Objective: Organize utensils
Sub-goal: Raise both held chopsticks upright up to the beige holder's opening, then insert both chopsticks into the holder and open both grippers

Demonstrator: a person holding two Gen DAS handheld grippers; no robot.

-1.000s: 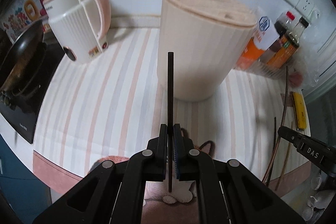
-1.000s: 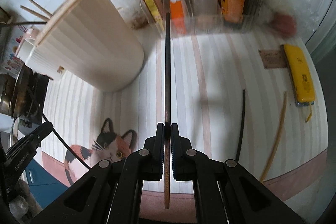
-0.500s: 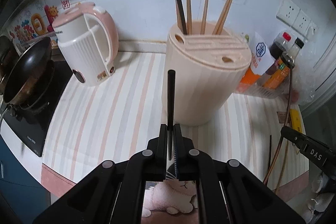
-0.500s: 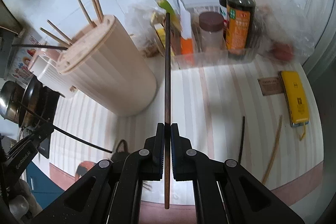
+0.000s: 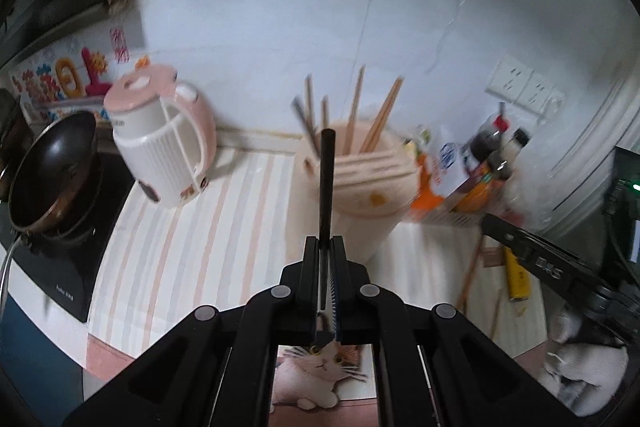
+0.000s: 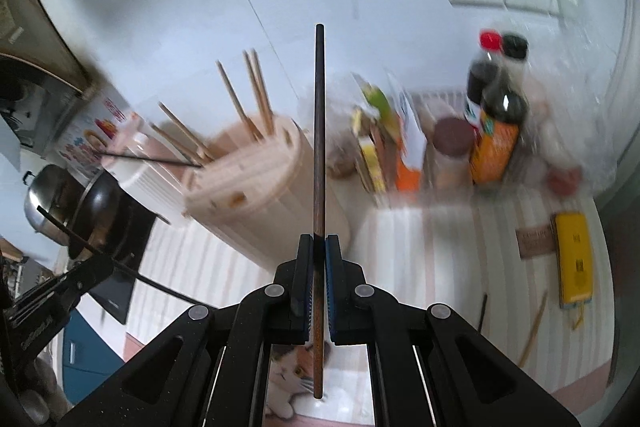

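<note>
My left gripper [image 5: 329, 247] is shut on a black chopstick [image 5: 326, 179] that points at the beige utensil holder [image 5: 352, 215]. Several wooden chopsticks and one dark one stand in the holder's slots. My right gripper [image 6: 319, 245] is shut on a long dark brown chopstick [image 6: 319, 131], held upright above the counter, to the right of the holder [image 6: 260, 203]. Two loose chopsticks, one black [image 6: 482, 311] and one wooden [image 6: 532, 327], lie on the striped counter at the right. The left gripper with its chopstick shows at the left of the right wrist view [image 6: 80, 267].
A pink and white kettle [image 5: 160, 147] stands left of the holder. A black pan [image 5: 52, 167] sits on a cooktop at the far left. Bottles and boxes [image 6: 492, 119] crowd the back right. A yellow case [image 6: 574, 259] lies near the right edge.
Both grippers have risen and pulled back from the counter, each still holding its chopstick. The holder now looks smaller and farther away in both views.
</note>
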